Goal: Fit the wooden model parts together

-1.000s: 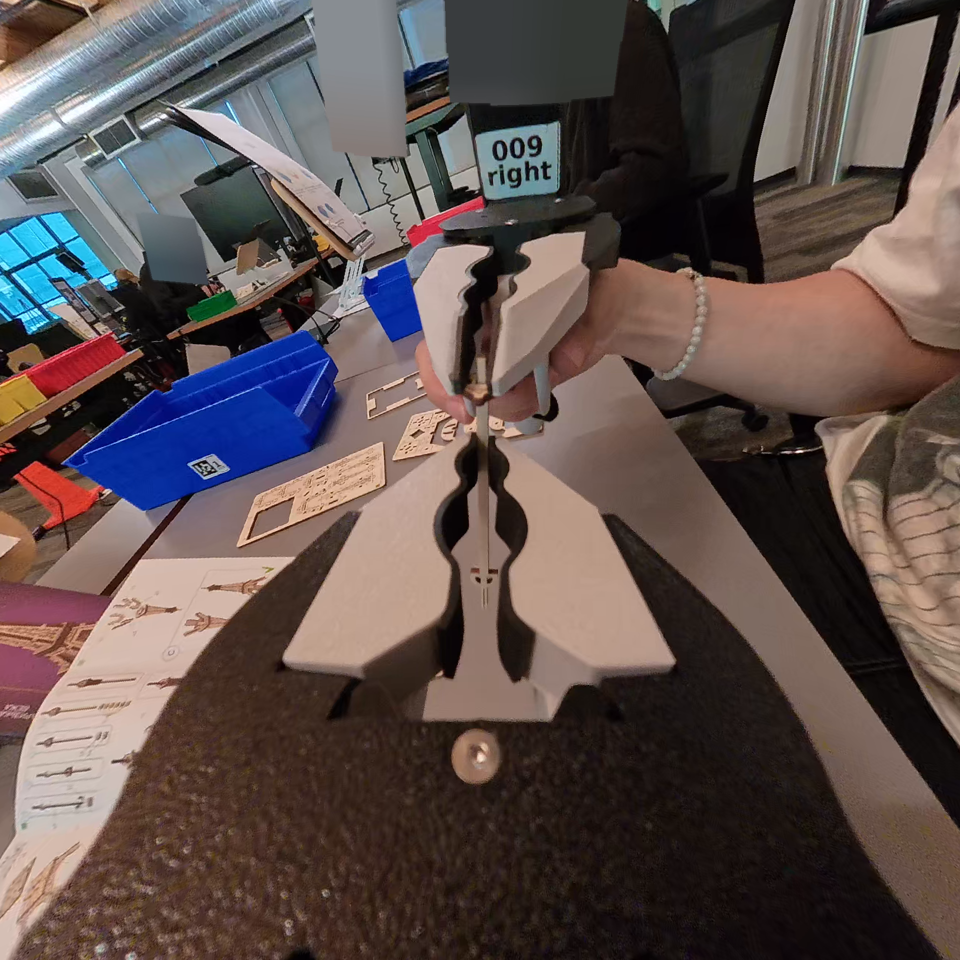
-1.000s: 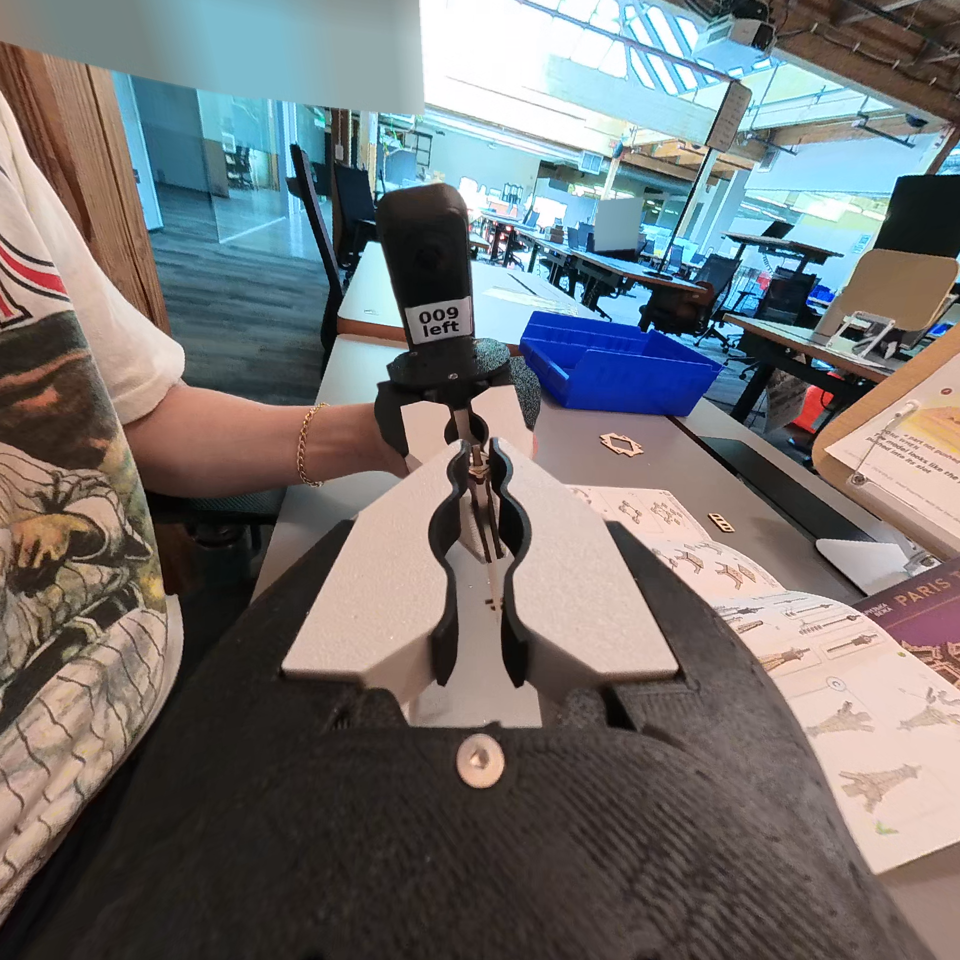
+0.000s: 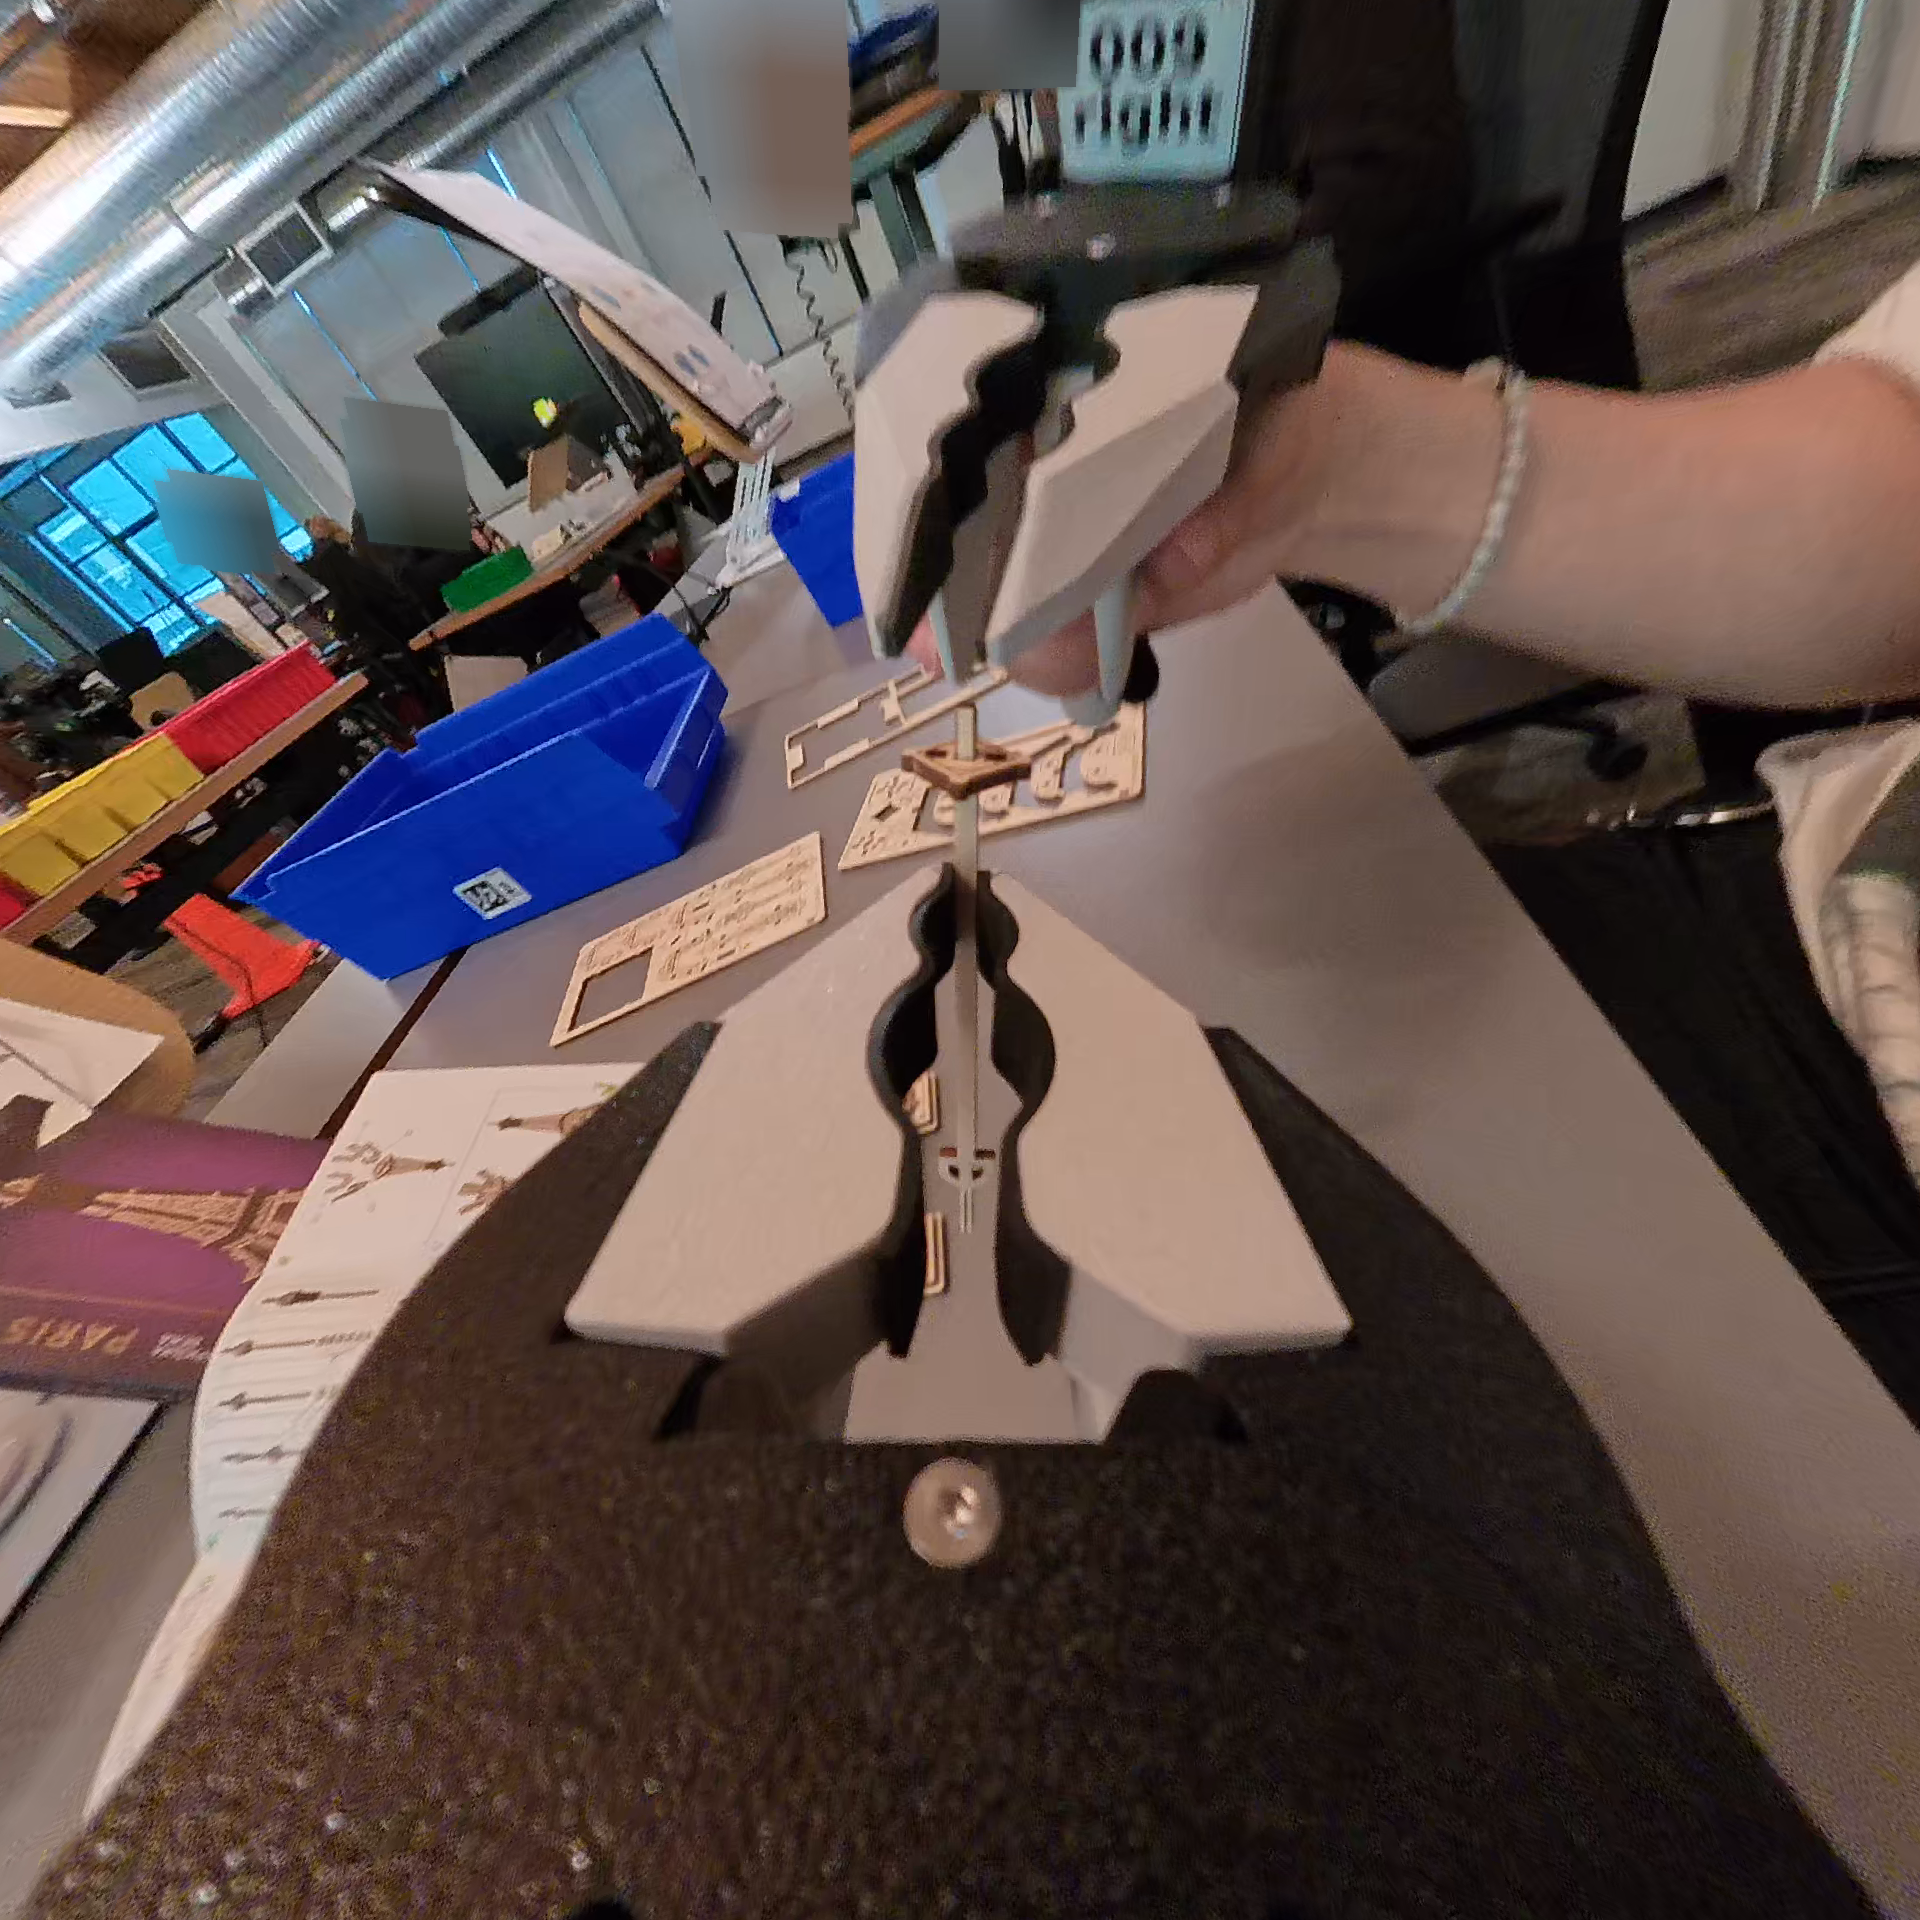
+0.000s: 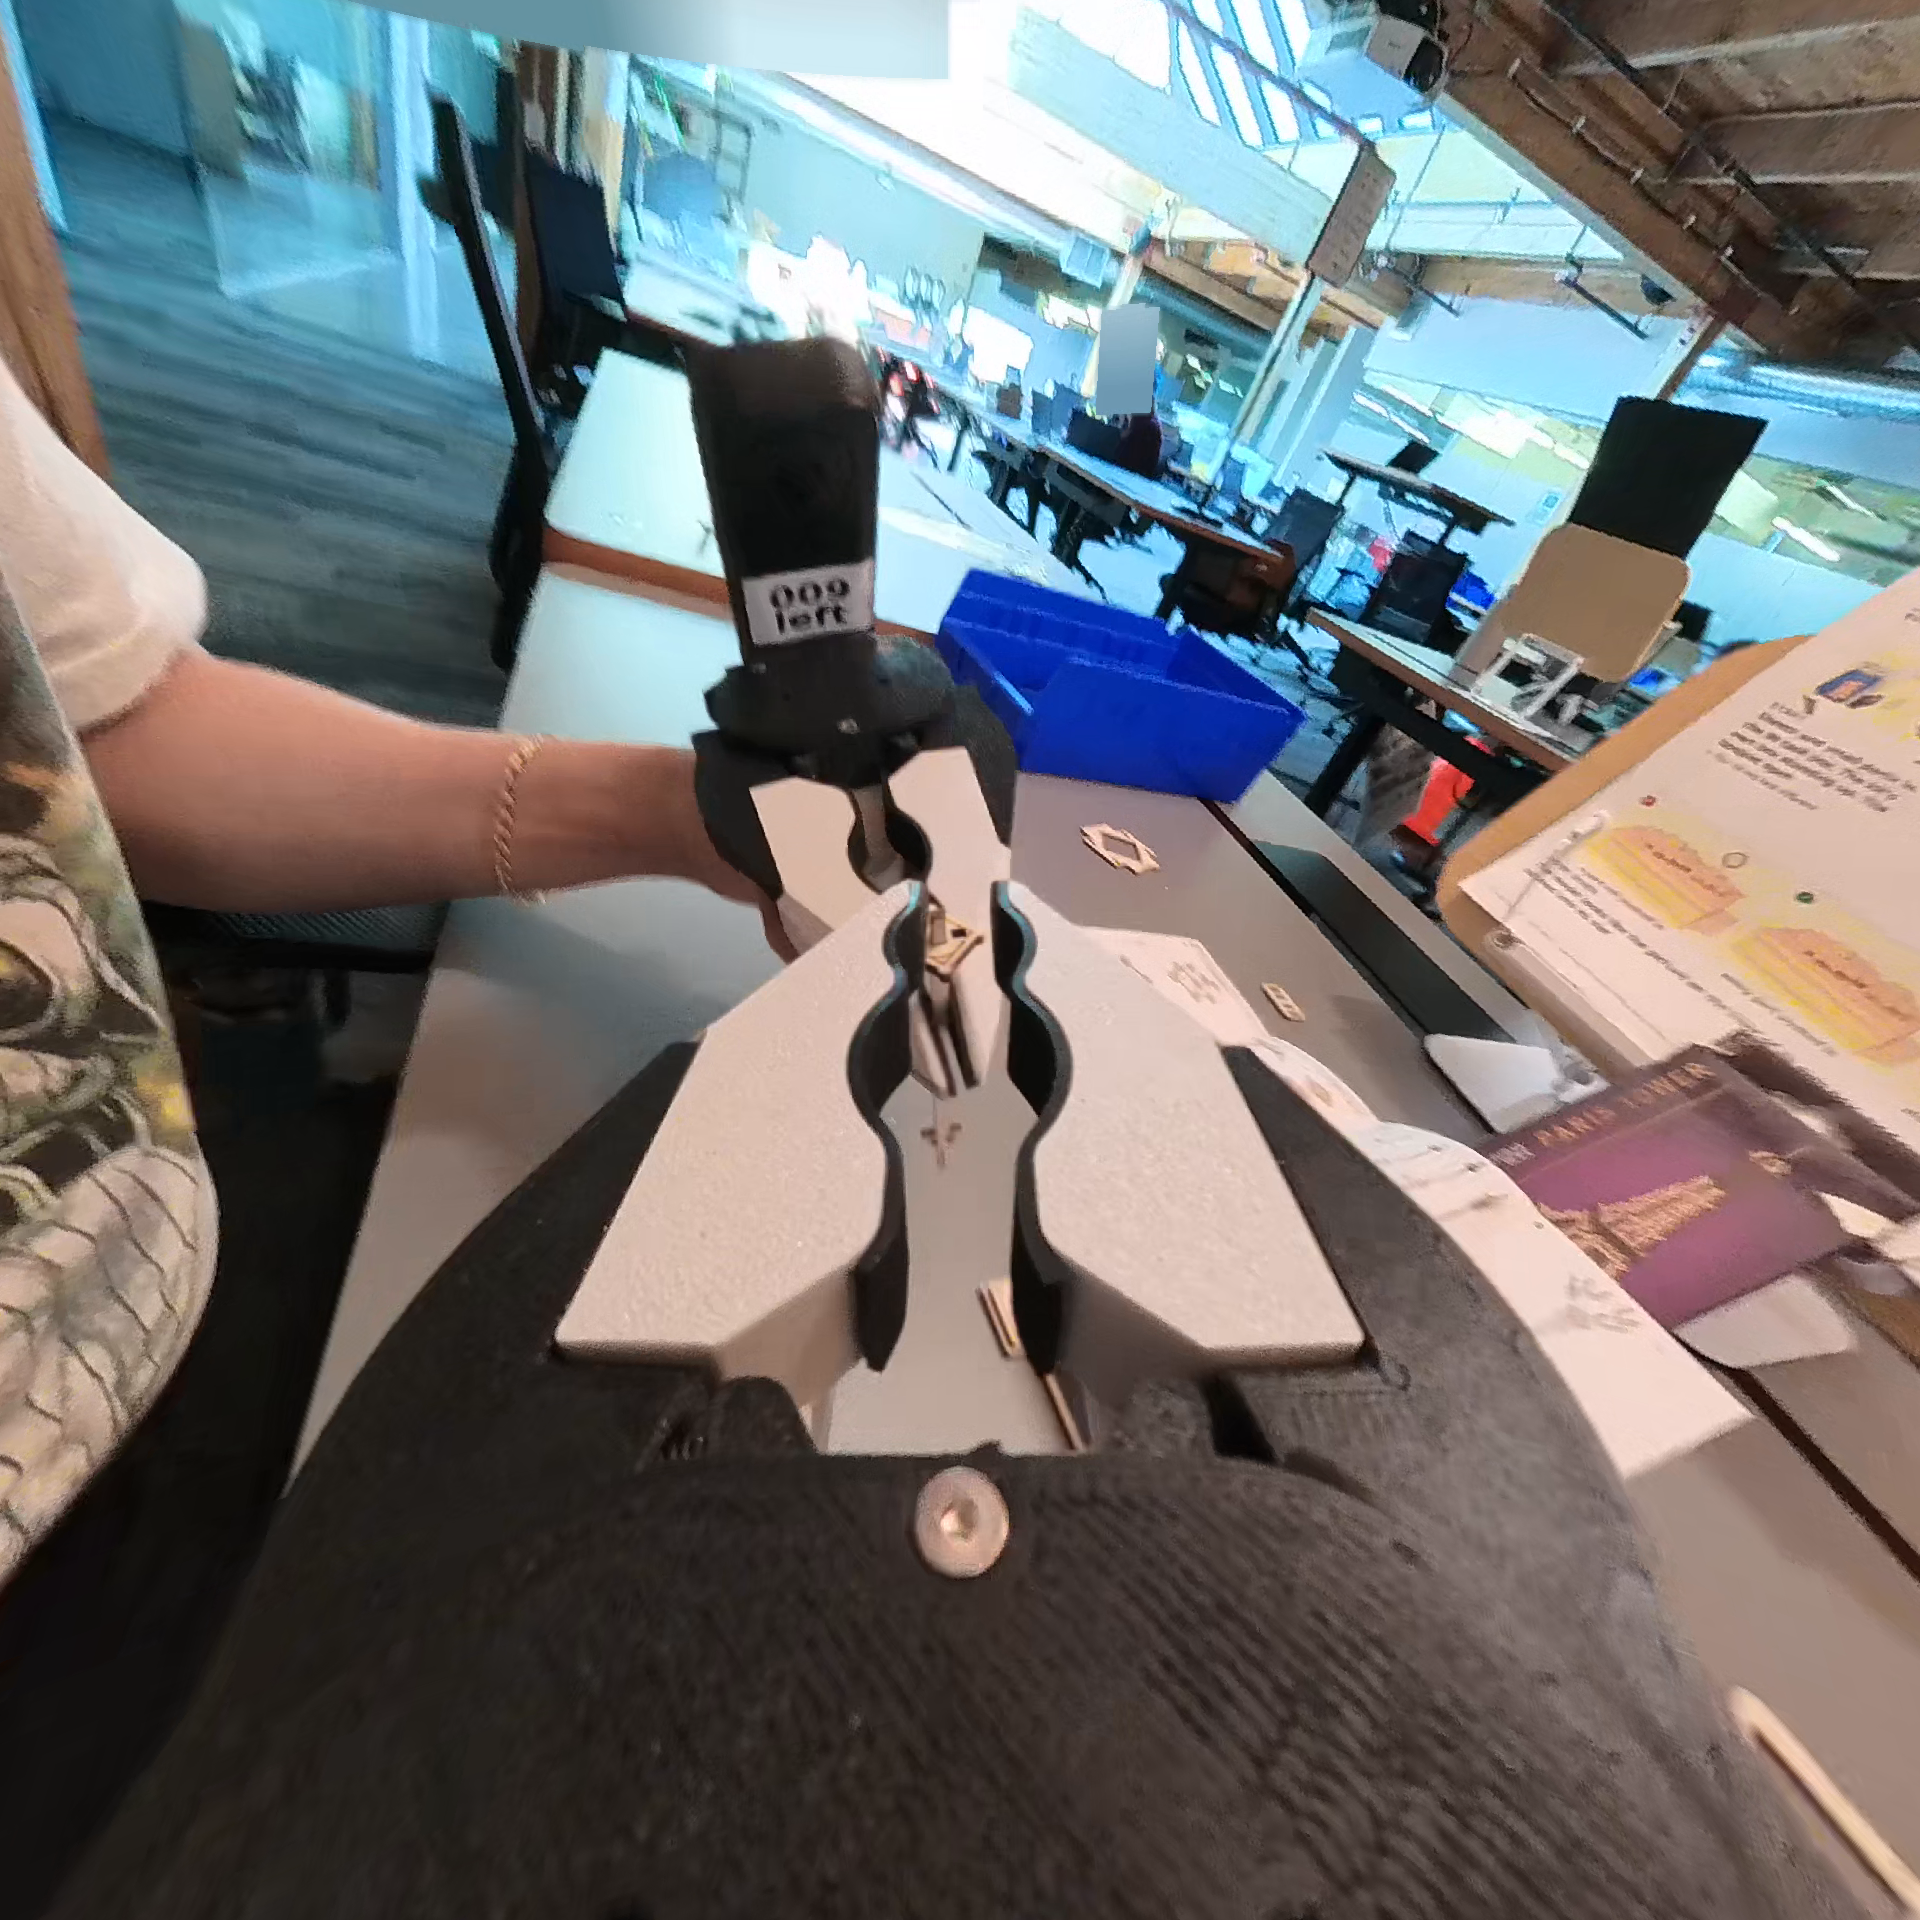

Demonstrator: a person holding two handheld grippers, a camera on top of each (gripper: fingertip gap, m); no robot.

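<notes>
From the left wrist view, the left gripper (image 3: 966, 883) has its two grey fingers (image 3: 790, 1153) pressed close on a thin wooden strip (image 3: 968, 997) that stands edge-on between them and pokes out past the tips. A small square wooden piece (image 3: 958, 767) sits threaded on that strip, just above the fingertips and tilted a little. Beyond it hangs the right gripper (image 3: 940, 649), blurred, its fingers parted near the tips and pointing down at the strip's top end; whether they touch it I cannot tell. On the grey table (image 3: 1351, 935) lie flat wooden part sheets (image 3: 691, 951), a blue bin (image 3: 499, 810) to the left, and a printed instruction sheet (image 3: 343, 1247) beside a purple box (image 3: 125, 1278).

From the right wrist view, the right gripper (image 4: 951, 904) is spread, a clear gap between its fingers. In that gap, near the tips, shows the square piece (image 4: 951, 948) on the strip (image 4: 932, 1023). The left gripper (image 4: 914, 883) faces it, held by a hand (image 4: 748, 883). Another loose wooden piece (image 4: 1117, 850) lies farther along the table (image 4: 582, 987), near a second blue bin (image 4: 1112, 691).
</notes>
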